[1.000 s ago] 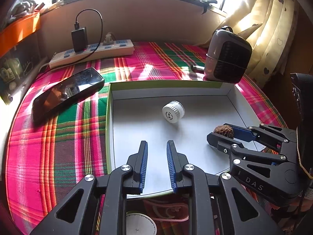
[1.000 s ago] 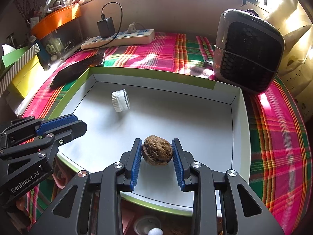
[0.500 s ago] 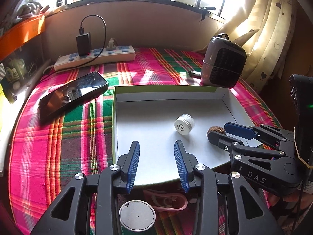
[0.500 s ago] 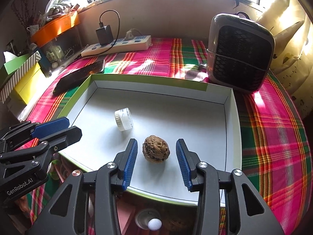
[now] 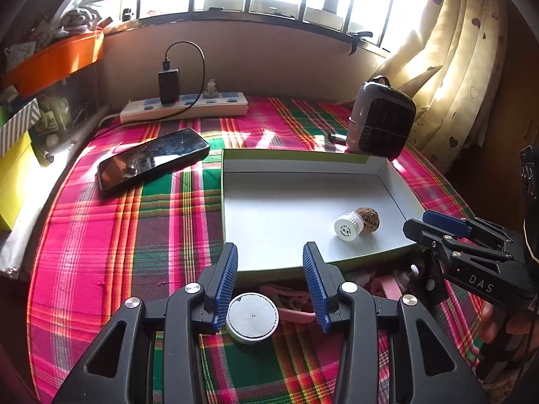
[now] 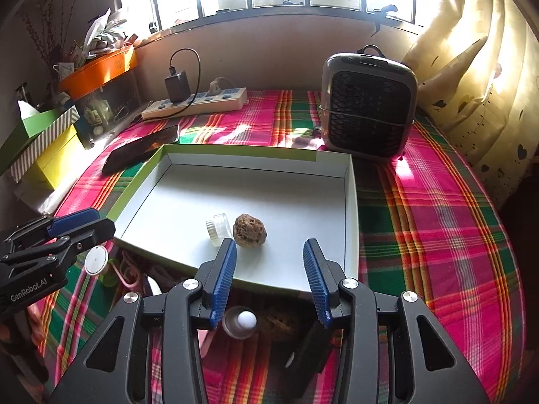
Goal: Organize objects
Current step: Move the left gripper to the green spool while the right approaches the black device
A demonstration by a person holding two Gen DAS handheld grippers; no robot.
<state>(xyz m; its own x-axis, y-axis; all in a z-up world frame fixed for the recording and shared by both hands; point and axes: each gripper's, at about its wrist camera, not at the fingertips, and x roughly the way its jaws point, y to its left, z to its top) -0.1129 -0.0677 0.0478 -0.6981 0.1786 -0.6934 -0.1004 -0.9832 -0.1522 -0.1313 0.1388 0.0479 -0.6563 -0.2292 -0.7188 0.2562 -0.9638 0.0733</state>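
Note:
A shallow white tray with a green rim (image 5: 232,181) lies on the plaid cloth. In it a small white-capped bottle (image 5: 348,227) lies on its side against a brown walnut (image 5: 370,218). The right wrist view shows the bottle (image 6: 218,229) and walnut (image 6: 250,229) just beyond my right gripper (image 6: 269,247), which is open and empty. My left gripper (image 5: 269,252) hangs over the tray's near edge, its jaws opening with nothing between them. Below it a round grey-white disc (image 5: 252,318) rests on the cloth.
A phone (image 5: 151,161) lies left of the tray, a power strip (image 5: 185,107) behind it, and a small heater (image 5: 380,124) at the back right. Pink clips (image 5: 289,303), a little cup with a white ball (image 6: 243,323) and another walnut (image 6: 279,323) crowd the near edge.
Both grippers drew back and rose from the tray. The right jaws opened and left the walnut on the tray floor. The left jaws spread wide. The bottle now lies against the walnut.

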